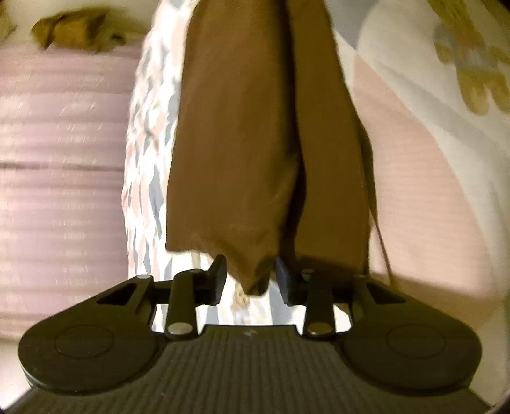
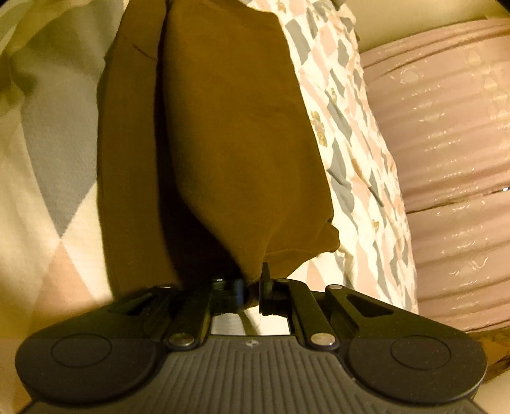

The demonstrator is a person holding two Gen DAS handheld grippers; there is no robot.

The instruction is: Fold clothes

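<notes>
While between right fingers [image 2: 266, 281], brown garment [image 2: 223, 127].

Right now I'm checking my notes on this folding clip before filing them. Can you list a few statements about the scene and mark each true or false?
1. The garment being handled is brown. True.
2. A corner of the brown cloth lies between the left gripper fingers. True; those fingers stand apart around it.
3. The right gripper is far from any cloth. False; brown fabric sits between its fingers.
4. The bedding under the garment is plain white. False; it has a pink, grey and white checked pattern.
5. A second brown item lies on the pink cover in the left wrist view. True.
</notes>
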